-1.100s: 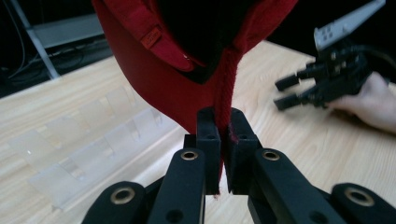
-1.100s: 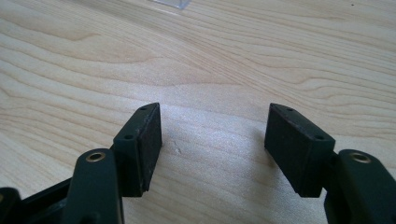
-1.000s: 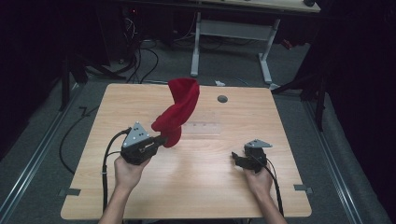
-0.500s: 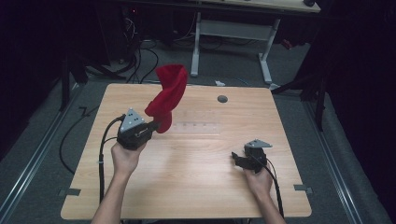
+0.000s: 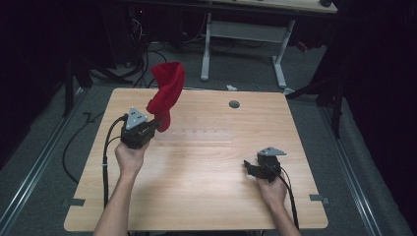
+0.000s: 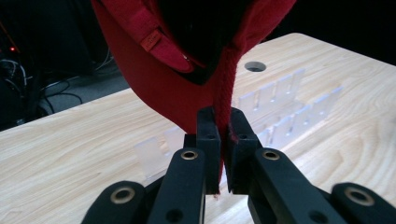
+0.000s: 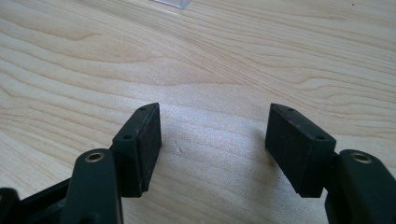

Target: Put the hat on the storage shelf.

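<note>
Over at left of centre in the high view, the left gripper (image 5: 156, 125) pinches a red cap (image 5: 166, 93) by a fabric edge, jaws pressed together on it, so the cap stands raised above the table (image 5: 196, 196), probably to keep it off the surface while it is carried. In the left gripper view the cap (image 6: 154, 79) fills the upper frame, its dark hollow facing the camera. Just right of that gripper, a clear plastic rack (image 5: 194, 133) lies flat at the table's middle, with upright dividers that could snag the cloth. A round cable hole (image 5: 234, 104) sits further right, toward the top edge. At lower right, the right gripper (image 5: 251, 168) rests low on bare wood, jaws spread and holding nothing.
</note>
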Demonstrator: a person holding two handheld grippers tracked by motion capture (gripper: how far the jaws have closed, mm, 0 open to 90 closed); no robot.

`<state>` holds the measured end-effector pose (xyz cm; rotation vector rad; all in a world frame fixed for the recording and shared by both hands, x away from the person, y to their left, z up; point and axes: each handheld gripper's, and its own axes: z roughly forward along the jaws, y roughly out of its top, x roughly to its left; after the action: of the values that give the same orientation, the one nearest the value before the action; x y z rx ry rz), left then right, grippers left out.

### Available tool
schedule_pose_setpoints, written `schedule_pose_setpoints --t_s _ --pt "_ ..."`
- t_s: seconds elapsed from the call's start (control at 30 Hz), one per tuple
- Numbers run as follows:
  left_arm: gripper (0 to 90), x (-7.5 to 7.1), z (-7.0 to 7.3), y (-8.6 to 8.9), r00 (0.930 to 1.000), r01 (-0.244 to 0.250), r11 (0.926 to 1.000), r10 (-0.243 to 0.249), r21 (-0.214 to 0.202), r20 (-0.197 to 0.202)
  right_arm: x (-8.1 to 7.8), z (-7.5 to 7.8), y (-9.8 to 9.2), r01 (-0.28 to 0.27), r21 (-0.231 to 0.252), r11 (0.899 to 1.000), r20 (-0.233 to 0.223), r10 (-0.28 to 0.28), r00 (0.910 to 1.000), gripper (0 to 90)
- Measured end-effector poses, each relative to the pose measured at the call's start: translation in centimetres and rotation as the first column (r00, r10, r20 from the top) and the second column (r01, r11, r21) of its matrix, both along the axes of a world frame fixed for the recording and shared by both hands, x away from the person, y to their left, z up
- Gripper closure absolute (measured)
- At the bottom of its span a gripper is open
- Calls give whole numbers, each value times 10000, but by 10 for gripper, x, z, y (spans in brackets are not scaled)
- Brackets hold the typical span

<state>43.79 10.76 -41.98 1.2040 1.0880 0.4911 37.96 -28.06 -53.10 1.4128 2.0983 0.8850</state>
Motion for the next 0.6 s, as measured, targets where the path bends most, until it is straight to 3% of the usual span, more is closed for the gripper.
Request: schedule_pose_setpoints --t_s 0.2,0.6 --pt "862 6 -7 2 9999 -159 9996 161 244 -41 0 0 0 -28 4 10000 4 28 10000 362" --pt "862 10 -12 8 9993 -373 9993 373 50 -75 0 0 1 -125 -15 9999 17 125 9999 363"
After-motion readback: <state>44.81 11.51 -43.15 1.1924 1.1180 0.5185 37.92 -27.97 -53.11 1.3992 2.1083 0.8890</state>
